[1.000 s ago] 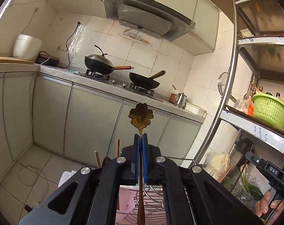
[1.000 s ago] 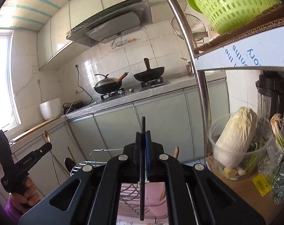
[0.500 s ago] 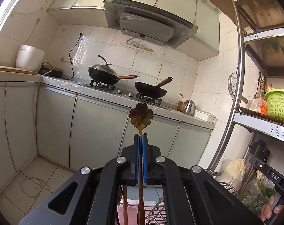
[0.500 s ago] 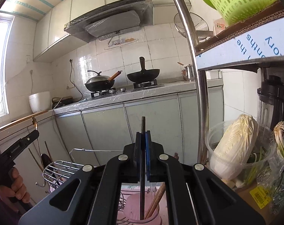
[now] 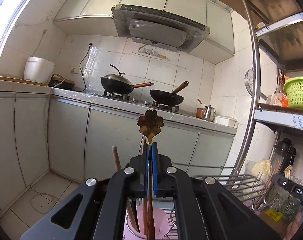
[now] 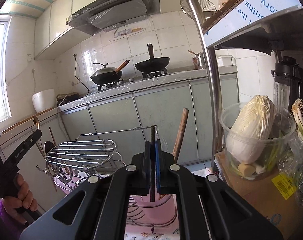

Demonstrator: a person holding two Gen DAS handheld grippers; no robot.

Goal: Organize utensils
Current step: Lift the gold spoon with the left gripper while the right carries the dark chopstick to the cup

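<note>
Spoon [image 5: 150, 128]: centre frame, upright, flower end up, stem dropping toward pink cup [image 5: 161, 223] for storage.
Left gripper [image 5: 150, 156]: pads pressed together on spoon stem.
Right gripper [image 6: 152, 156]: closed on thin dark utensil [image 6: 152, 138], held vertical above cup [image 6: 151, 208].
Rack [image 6: 81, 154]: left of centre, beside cup.

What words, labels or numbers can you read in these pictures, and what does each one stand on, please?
"DAS": white tag on the right gripper, seen from the left wrist.
"onths" and "the", upside down and cut off: blue print on the shelf edge.
Yellow barcode sticker on the cardboard box: too small.
White lettering on the left gripper: too blurred.
</note>
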